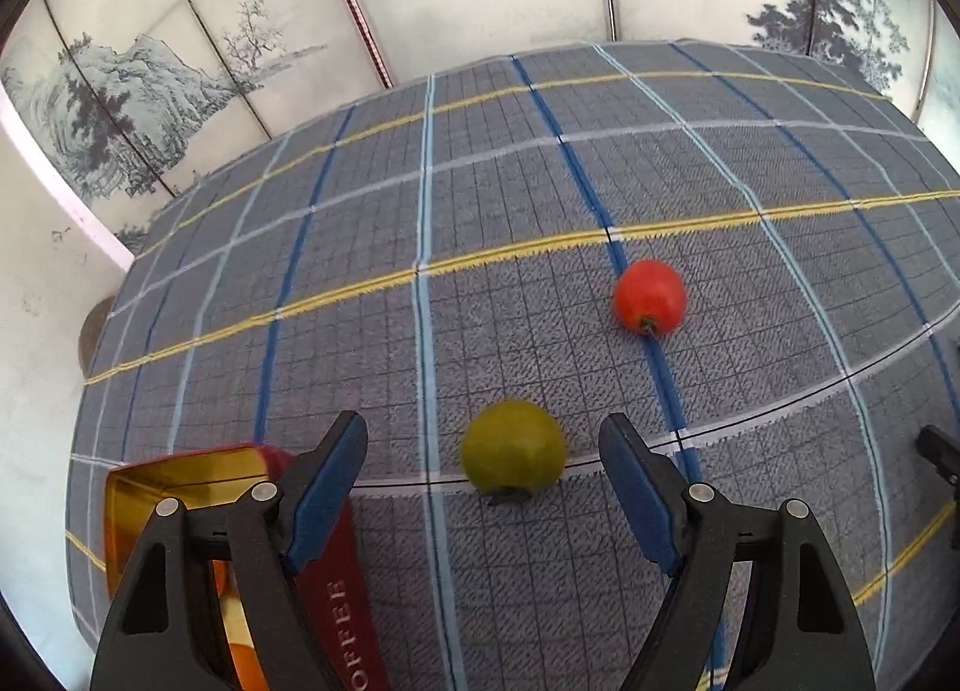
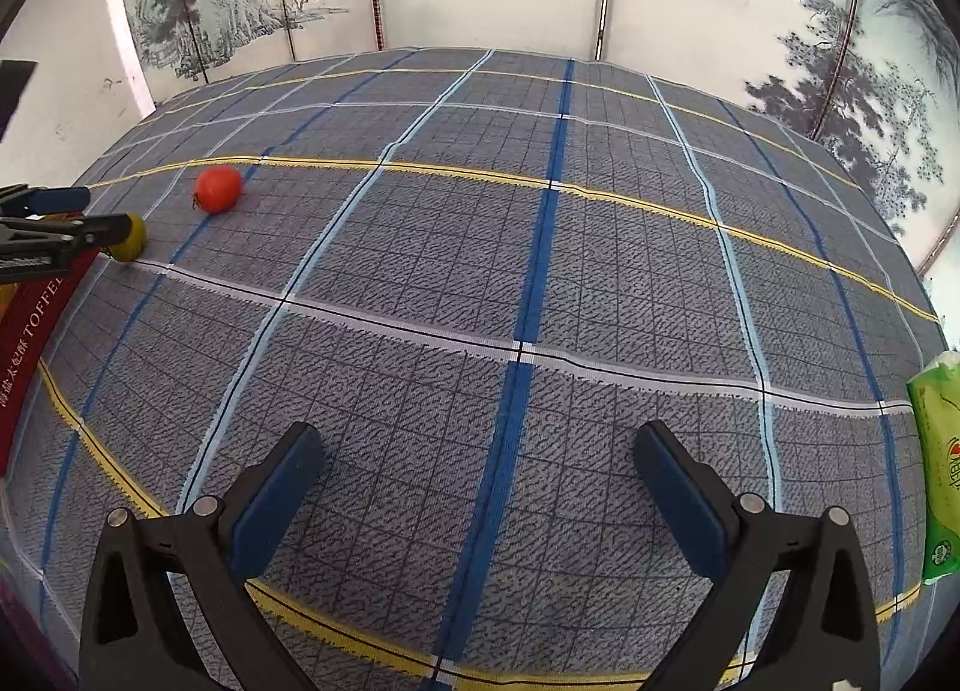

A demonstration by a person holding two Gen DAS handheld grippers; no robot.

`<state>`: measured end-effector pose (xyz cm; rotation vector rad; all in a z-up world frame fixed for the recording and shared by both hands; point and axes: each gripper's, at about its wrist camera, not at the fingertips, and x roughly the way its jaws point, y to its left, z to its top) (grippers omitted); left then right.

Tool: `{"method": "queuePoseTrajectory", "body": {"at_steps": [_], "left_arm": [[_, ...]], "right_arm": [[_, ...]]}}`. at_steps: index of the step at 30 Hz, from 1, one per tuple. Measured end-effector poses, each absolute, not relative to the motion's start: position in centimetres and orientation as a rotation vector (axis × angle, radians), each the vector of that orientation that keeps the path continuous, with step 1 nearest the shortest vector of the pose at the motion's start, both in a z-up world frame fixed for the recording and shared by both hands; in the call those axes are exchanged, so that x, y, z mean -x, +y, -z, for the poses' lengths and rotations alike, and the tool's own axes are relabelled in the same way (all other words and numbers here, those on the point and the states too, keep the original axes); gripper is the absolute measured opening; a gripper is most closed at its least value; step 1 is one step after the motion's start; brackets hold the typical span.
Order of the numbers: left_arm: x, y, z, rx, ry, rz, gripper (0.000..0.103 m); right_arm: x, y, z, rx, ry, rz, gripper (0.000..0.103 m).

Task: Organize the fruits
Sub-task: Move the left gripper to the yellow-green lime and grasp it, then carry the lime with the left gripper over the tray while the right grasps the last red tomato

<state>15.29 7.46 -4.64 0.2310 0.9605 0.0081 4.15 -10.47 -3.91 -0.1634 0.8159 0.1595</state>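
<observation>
Left wrist view: the left gripper (image 1: 483, 445) is spread wide, its jaws standing to either side of the green fruit (image 1: 512, 446), which rests on the plaid tablecloth (image 1: 540, 181) with its dried calyx turned toward the camera. Neither blue pad (image 1: 327, 493) touches the fruit. Farther off and to the right lies the red fruit (image 1: 649, 296), well apart from the green one, its stem also facing the camera. At lower left, partly behind the left finger, stands the open toffee tin (image 1: 180, 481), gold inside and red outside; something orange seems to lie in it, though the finger hides too much to be sure.

Right wrist view: the right gripper (image 2: 480, 475) is likewise wide open and holds nothing, poised over bare cloth. The other gripper and both fruits show small at the far left edge. A green tissue pack (image 2: 939, 469) lies at the right edge.

Handling, as a judgement: both fruits look small, round, light and smooth-skinned, so each is liable to roll on the cloth and to slip from flat pads. The green fruit is best taken across its widest girth, with the pads on opposite sides and the calyx left clear. Closure should be gentle, since ripe flesh could bruise. The tin is the likely destination.
</observation>
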Motion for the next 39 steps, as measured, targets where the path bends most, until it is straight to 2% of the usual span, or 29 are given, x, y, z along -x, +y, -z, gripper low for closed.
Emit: {"method": "queuePoseTrajectory", "body": {"at_steps": [4, 9, 10, 11, 12, 13, 17, 27, 39], "left_arm": [[-15.9, 7.2, 5.3, -0.237, 0.964, 0.000, 0.078], [-16.1, 7.1, 6.1, -0.208, 0.968, 0.027, 0.067], [-16.1, 7.1, 6.1, -0.202, 0.969, 0.033, 0.062], [-16.0, 7.2, 6.0, -0.186, 0.967, 0.049, 0.051], [-16.0, 7.2, 6.0, -0.170, 0.969, 0.066, 0.046], [-15.9, 7.1, 6.0, -0.181, 0.963, 0.045, 0.036], [-14.5, 6.2, 5.6, -0.227, 0.935, 0.037, 0.036], [-8.9, 4.0, 0.8, -0.279, 0.796, 0.018, 0.036], [-4.7, 4.9, -2.4, -0.268, 0.734, -0.018, 0.036]], "right_arm": [[-4.1, -10.5, 3.9, 0.163, 0.816, -0.159, 0.103], [-4.1, -10.5, 3.9, 0.163, 0.816, -0.159, 0.103], [-4.1, -10.5, 3.9, 0.163, 0.816, -0.159, 0.103], [-4.1, -10.5, 3.9, 0.163, 0.816, -0.159, 0.103], [-4.1, -10.5, 3.9, 0.163, 0.816, -0.159, 0.103], [-4.1, -10.5, 3.9, 0.162, 0.816, -0.159, 0.103], [-4.1, -10.5, 3.9, 0.162, 0.816, -0.159, 0.103], [-4.2, -10.5, 3.9, 0.161, 0.816, -0.158, 0.103], [-4.3, -10.4, 3.9, 0.160, 0.816, -0.155, 0.103]]}}
